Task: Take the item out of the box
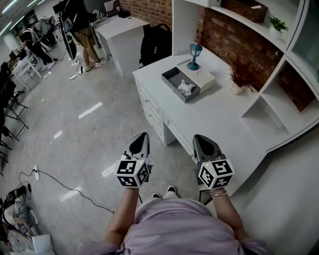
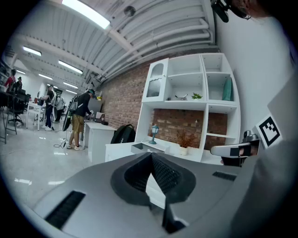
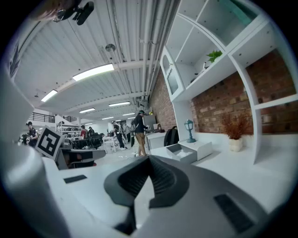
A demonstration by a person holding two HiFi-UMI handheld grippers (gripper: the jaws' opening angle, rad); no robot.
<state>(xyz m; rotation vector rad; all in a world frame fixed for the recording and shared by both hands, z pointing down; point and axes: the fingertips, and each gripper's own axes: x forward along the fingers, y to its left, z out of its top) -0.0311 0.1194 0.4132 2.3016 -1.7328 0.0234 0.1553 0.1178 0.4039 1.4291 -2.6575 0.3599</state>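
Both the left gripper (image 1: 139, 144) and the right gripper (image 1: 205, 144) are clamped tight on nothing, held side by side at the desk's (image 1: 219, 124) front edge, well apart from the box. The white item (image 1: 186, 88) lies in the open grey box (image 1: 171, 78) at the desk's far end, beside a blue lamp (image 1: 194, 56). Bare desktop lies between.

Desk (image 1: 214, 119) bears box (image 1: 172, 79), lamp (image 1: 194, 56), plant (image 1: 242, 74)

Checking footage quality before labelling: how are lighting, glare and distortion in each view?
Head view: even light, glare patches on the floor, box sharp. Left gripper view: fisheye, dark corners, ceiling lamp blown out. Right gripper view: same fisheye, shelves bowed.
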